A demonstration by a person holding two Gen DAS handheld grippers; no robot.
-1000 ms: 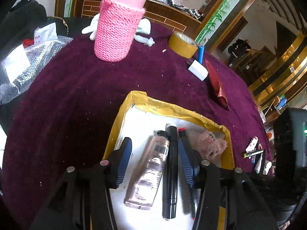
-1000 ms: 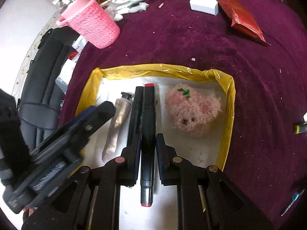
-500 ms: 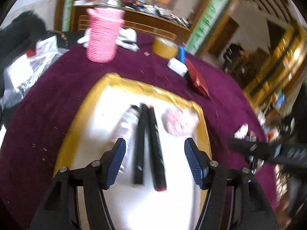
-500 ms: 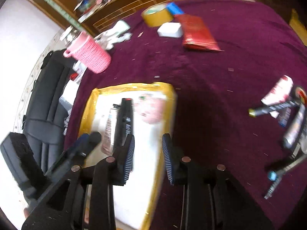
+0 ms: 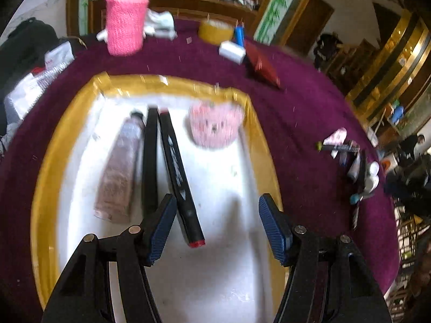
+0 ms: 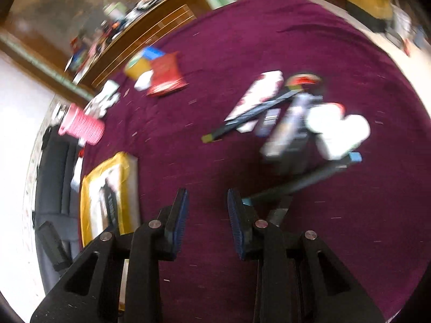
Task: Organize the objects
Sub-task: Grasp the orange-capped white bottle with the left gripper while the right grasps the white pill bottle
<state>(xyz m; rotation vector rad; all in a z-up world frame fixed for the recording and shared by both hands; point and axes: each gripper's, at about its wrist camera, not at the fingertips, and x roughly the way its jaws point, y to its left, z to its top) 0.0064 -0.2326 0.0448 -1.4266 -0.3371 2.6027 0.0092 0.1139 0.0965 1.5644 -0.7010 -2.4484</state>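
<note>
We had the left gripper (image 5: 216,224) hanging over the tray (image 5: 45,161), the yellow-rimmed one with the white floor, and its jaws stood wide apart with nothing pinched between them. Inside the tray, from its left wall going right, lay a tube (image 5: 121,172), a black pen (image 5: 150,158) touching it, then a black marker (image 5: 177,175) with red ends, tilted so its near end drifted off toward the tray's middle. A pink plush toy (image 5: 215,126) sat in the tray's far right corner.

The right gripper (image 6: 206,219) was off to the right of the tray (image 6: 89,185), over bare purple cloth (image 6: 188,148), jaws loose and holding nothing. Further right of the tray was a blurry heap of loose stuff (image 6: 291,118): markers, a packet, something white. We couldn't tell most of it apart. Beyond the tray's far edge stood a pink knitted cup (image 5: 124,24), with a tape roll (image 5: 215,31) and a red packet (image 5: 262,64) to its right.
</note>
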